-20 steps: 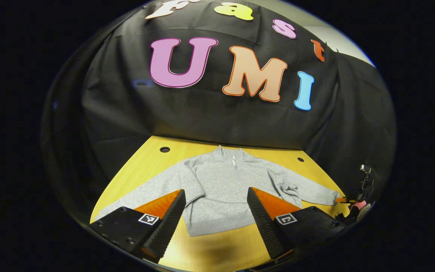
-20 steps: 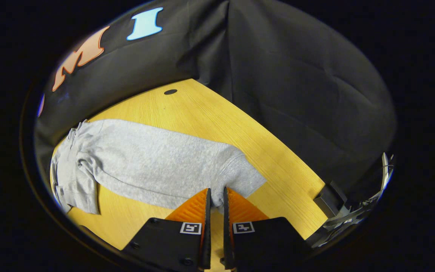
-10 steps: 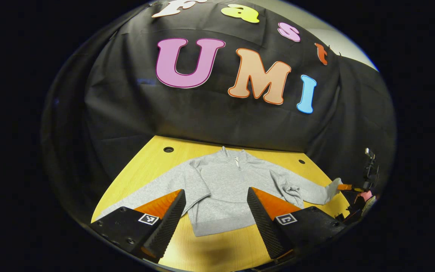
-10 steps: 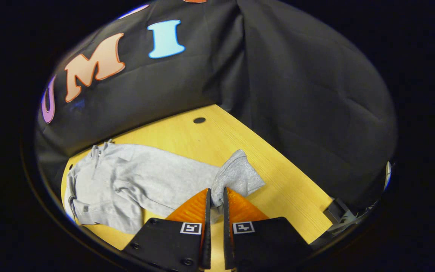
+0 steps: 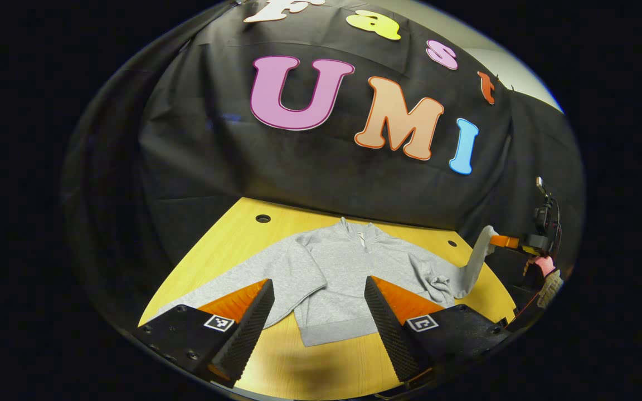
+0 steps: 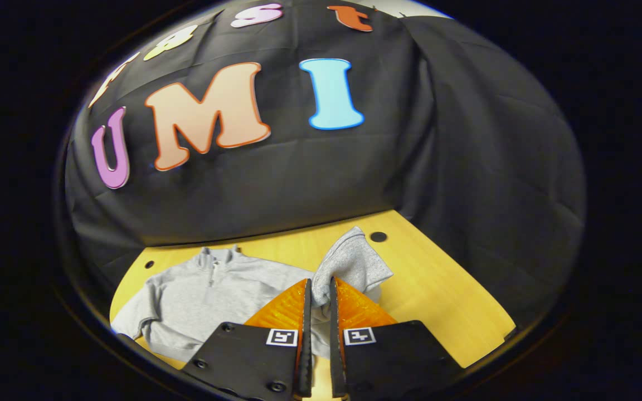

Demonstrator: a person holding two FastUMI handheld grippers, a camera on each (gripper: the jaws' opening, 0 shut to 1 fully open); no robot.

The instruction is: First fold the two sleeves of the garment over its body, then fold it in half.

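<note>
Fingers of the right gripper (image 6: 319, 289) pinch the sweatshirt (image 6: 209, 295) cuff; left gripper (image 5: 318, 295) gapes above its hem.

grey sweatshirt (image 5: 337, 273) with short zip collar lies flat, front up, on counter (image 5: 226, 234), collar toward back edge. left sleeve (image 5: 215, 287) spread flat toward left edge. right sleeve (image 6: 349, 262) lifted off counter near right edge, cuff pinched between fingers (image 6: 290, 303), cloth bunched at shoulder.
</note>
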